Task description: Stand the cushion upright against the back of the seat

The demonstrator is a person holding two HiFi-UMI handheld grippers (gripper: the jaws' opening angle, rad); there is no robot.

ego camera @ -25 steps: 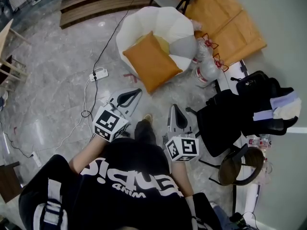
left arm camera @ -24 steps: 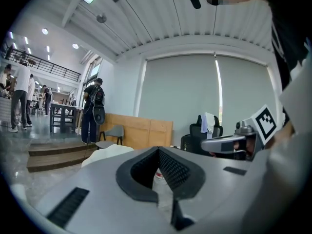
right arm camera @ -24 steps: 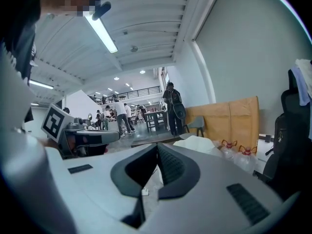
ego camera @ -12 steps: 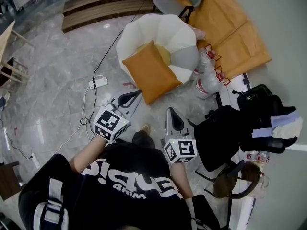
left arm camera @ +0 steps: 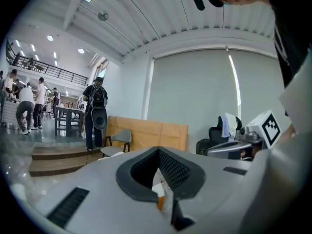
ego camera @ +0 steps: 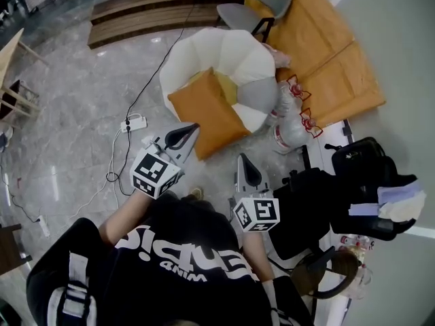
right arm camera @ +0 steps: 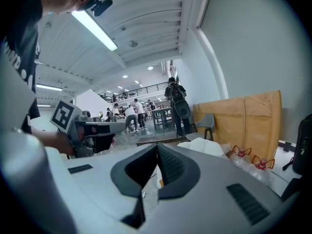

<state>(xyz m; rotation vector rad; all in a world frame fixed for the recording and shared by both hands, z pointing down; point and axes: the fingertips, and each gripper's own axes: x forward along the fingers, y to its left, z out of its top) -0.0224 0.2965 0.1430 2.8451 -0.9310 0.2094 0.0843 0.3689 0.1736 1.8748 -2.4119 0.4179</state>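
Observation:
An orange cushion [ego camera: 206, 111] lies tilted across the front of a white shell armchair [ego camera: 224, 54], one corner hanging over the seat's front edge. A smaller grey cushion [ego camera: 258, 95] sits in the seat to its right. My left gripper [ego camera: 193, 126] is shut and empty, its tips just short of the orange cushion's near-left edge. My right gripper [ego camera: 242, 158] is shut and empty, below the cushion's near corner. In the left gripper view, the left gripper [left arm camera: 158, 149] points level at the room. In the right gripper view, the right gripper [right arm camera: 157, 145] also points level, the white armchair [right arm camera: 207, 146] just past its jaws.
Two clear water jugs with red handles [ego camera: 291, 117] stand right of the armchair. A black office chair with bags [ego camera: 353, 189] is at the right. A power strip and cable [ego camera: 132, 123] lie on the marble floor to the left. Orange wall panels [ego camera: 319, 53] and a grey chair [ego camera: 251, 12] stand behind.
Both grippers have moved forward toward the armchair, and the orange cushion now lies much nearer their tips. Both stay shut.

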